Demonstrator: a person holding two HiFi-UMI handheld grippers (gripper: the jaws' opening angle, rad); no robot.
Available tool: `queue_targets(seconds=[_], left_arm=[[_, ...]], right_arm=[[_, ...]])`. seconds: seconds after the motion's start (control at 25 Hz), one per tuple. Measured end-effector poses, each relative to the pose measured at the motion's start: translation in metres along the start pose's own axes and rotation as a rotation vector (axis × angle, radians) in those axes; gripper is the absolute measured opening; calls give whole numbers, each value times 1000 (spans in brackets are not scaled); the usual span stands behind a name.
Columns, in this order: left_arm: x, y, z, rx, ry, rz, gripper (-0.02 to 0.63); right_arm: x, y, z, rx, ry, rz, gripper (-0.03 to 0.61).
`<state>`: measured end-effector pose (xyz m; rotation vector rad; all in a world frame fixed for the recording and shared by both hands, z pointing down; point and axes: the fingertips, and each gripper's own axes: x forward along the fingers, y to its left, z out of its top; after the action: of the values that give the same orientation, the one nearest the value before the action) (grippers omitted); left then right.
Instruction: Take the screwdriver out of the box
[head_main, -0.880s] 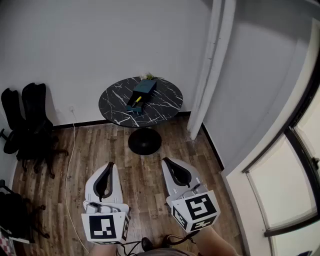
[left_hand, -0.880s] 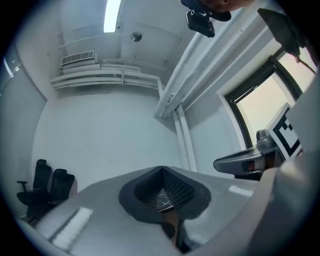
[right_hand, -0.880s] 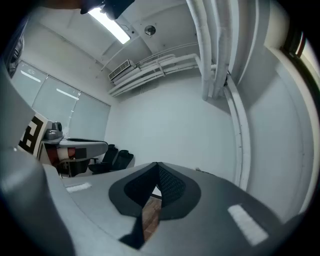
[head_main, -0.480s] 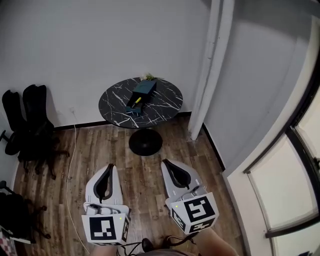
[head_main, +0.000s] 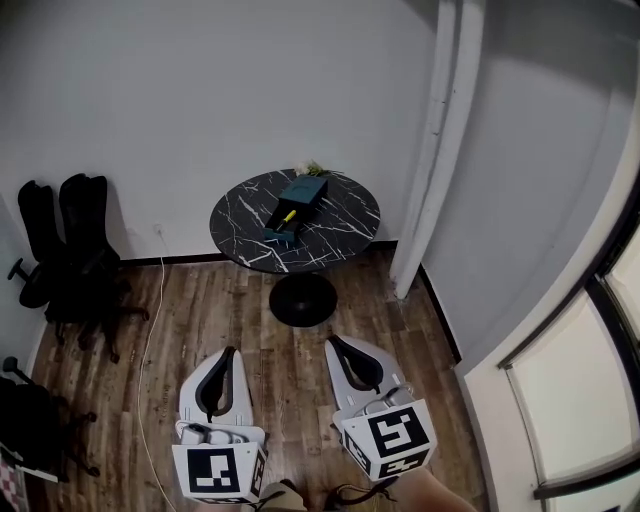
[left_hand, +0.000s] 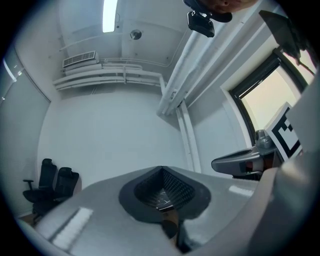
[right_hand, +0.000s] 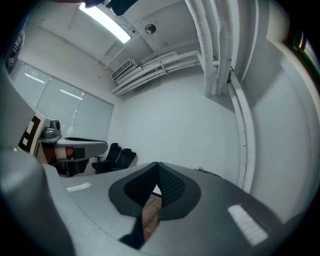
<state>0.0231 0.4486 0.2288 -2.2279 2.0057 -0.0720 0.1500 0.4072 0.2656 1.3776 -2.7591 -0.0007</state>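
At far left stand two black office chairs. Nearer, the left gripper has its jaws pressed together on nothing. Well ahead, on the round table, the open box holds the yellow screwdriver. It is probably light and rigid, best pinched across the handle. Rightward, the right gripper is likewise closed and empty.

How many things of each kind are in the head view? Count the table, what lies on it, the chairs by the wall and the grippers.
Round table: 1
Box: 1
Yellow screwdriver: 1
Small plant: 1
Black office chairs: 2
Grippers: 2, the left gripper and the right gripper
Total: 8
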Motion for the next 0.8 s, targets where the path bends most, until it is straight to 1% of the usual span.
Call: queue_targets(seconds=[0.16, 0.32, 0.52, 0.8], left_arm=[[17, 16, -10, -4, 11, 15, 0], [47, 43, -26, -12, 23, 13, 0], [98, 85, -36, -19, 19, -7, 0], [162, 143, -36, -18, -17, -44, 0]], right_arm=[[26, 1, -5, -3, 6, 19, 26], [68, 2, -14, 0, 31, 12, 26], [130, -4, -18, 19, 44, -16, 26], [210, -11, -1, 25, 20, -71, 26]])
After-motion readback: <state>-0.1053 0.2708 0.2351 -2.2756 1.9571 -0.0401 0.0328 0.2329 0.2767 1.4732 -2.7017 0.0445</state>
